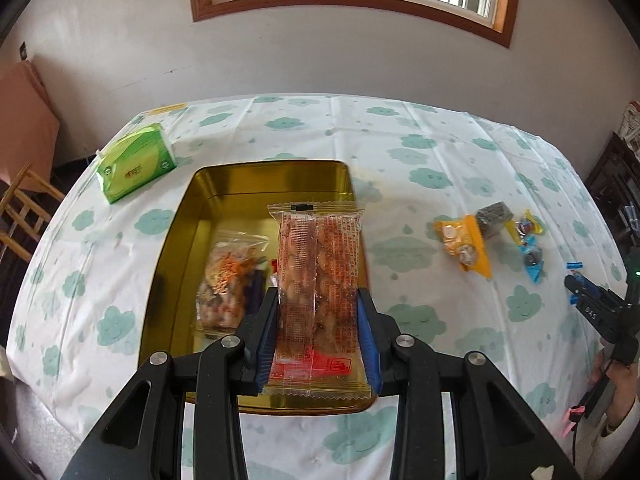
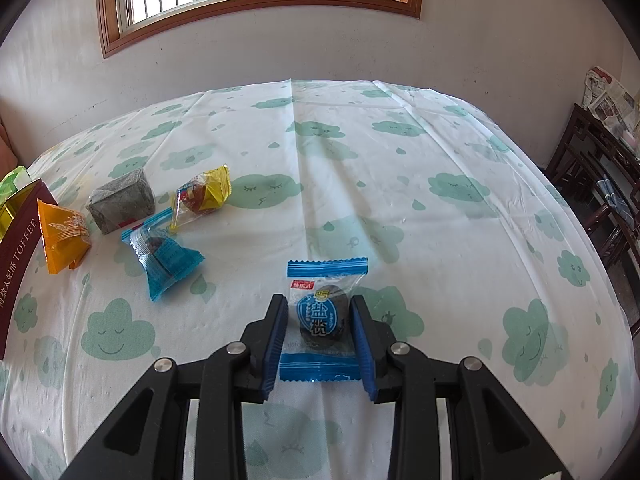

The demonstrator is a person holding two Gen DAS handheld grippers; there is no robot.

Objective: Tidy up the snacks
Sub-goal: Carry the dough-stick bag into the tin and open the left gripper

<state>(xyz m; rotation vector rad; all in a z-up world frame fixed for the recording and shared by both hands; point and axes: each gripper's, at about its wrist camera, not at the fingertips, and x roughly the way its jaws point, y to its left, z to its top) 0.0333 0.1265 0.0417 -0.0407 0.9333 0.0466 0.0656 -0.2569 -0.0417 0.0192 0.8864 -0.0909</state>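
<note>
My left gripper is shut on a long clear packet of reddish nut bar, held upright above the open gold tin. A clear bag of mixed snacks lies inside the tin. My right gripper is shut on a small blue-and-white packet with a dark olive candy, low over the tablecloth. Loose snacks lie on the cloth to its left: an orange triangular packet, a grey-black block, a yellow candy and a blue packet.
The tin's dark red side reading TOFFEE stands at the far left of the right wrist view. A green tissue pack lies behind the tin on the left. A wooden chair stands off the table's left, dark furniture off its right.
</note>
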